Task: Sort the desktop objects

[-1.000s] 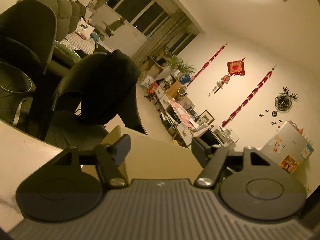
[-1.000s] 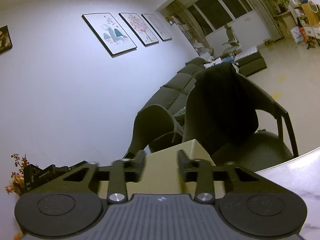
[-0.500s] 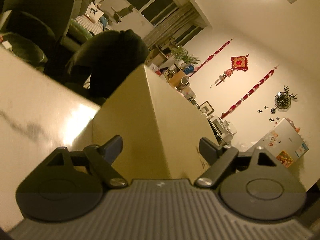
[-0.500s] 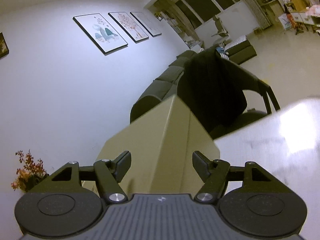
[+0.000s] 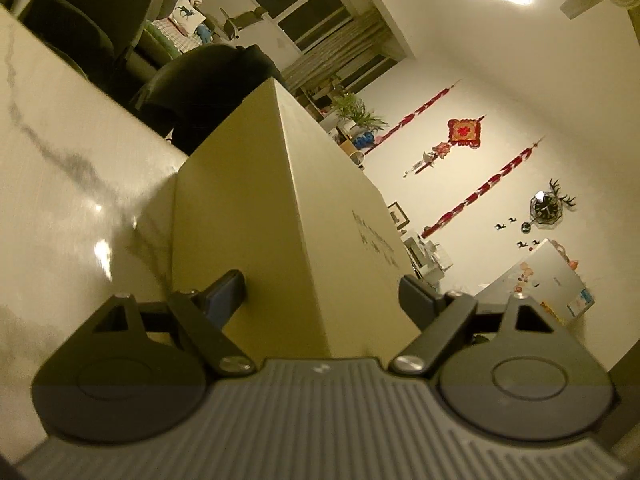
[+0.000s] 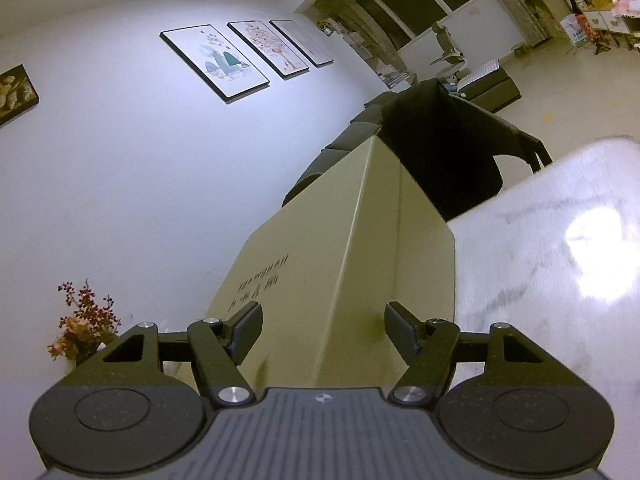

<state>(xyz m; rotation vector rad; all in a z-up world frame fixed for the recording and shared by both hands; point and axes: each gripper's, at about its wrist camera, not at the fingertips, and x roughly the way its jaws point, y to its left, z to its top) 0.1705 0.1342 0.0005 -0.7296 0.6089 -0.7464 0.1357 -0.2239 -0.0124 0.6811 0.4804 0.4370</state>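
Note:
A tan cardboard box (image 5: 280, 216) with dark printed characters on one side stands on the white marble table (image 5: 60, 168). My left gripper (image 5: 322, 292) is open, its fingers either side of the box's near corner edge. The same box (image 6: 352, 248) fills the right wrist view, and my right gripper (image 6: 323, 330) is open around its near corner edge too. I cannot tell whether any finger touches the box. What is inside the box is hidden.
A black chair (image 5: 208, 80) stands beyond the table's far edge; it also shows in the right wrist view (image 6: 440, 152). A dark sofa (image 5: 80, 4) sits behind it. A dried flower bunch (image 6: 82, 326) stands at the lower left.
Both grippers have tilted down and moved in on the box, which now looms much larger. The right jaws opened wider a second ago. The table surface came into view.

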